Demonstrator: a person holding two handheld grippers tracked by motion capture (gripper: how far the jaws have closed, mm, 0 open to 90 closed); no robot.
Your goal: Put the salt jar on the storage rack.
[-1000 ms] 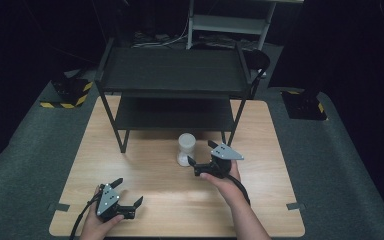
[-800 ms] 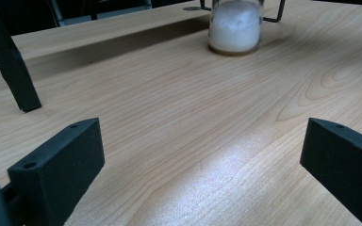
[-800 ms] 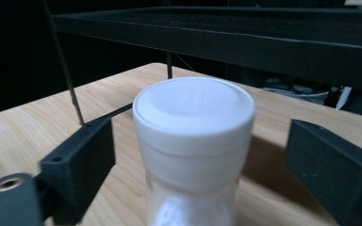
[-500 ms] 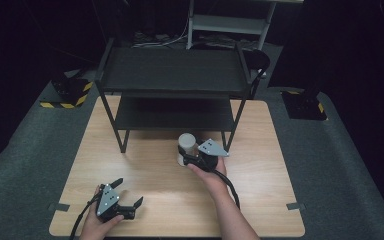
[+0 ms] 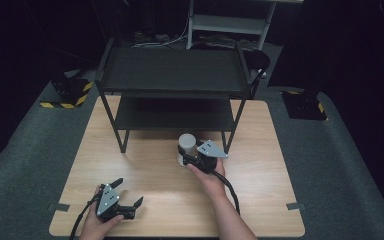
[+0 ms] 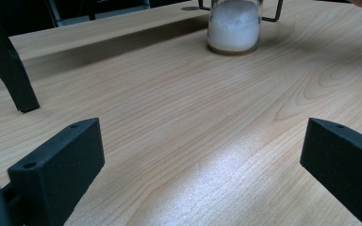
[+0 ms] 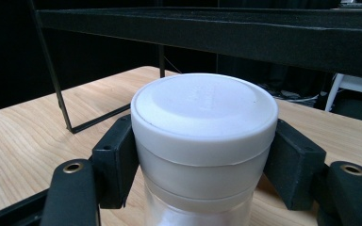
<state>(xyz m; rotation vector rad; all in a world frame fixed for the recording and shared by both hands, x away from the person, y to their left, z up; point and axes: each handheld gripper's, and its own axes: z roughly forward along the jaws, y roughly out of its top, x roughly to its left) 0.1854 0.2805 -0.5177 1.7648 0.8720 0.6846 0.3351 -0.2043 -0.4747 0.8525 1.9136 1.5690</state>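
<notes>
The right tool [image 7: 202, 165] had just closed under the round white lid of a clear jar [image 7: 202, 141] of white powder mid-counter; the left tool [image 5: 120, 202] gaped wide.

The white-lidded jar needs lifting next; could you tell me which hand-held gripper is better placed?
Right. The right hand-held gripper has its jaws clamped just under the lid of the white-lidded jar, while the left hand-held gripper rests open near the table edge, apart from it.
</notes>
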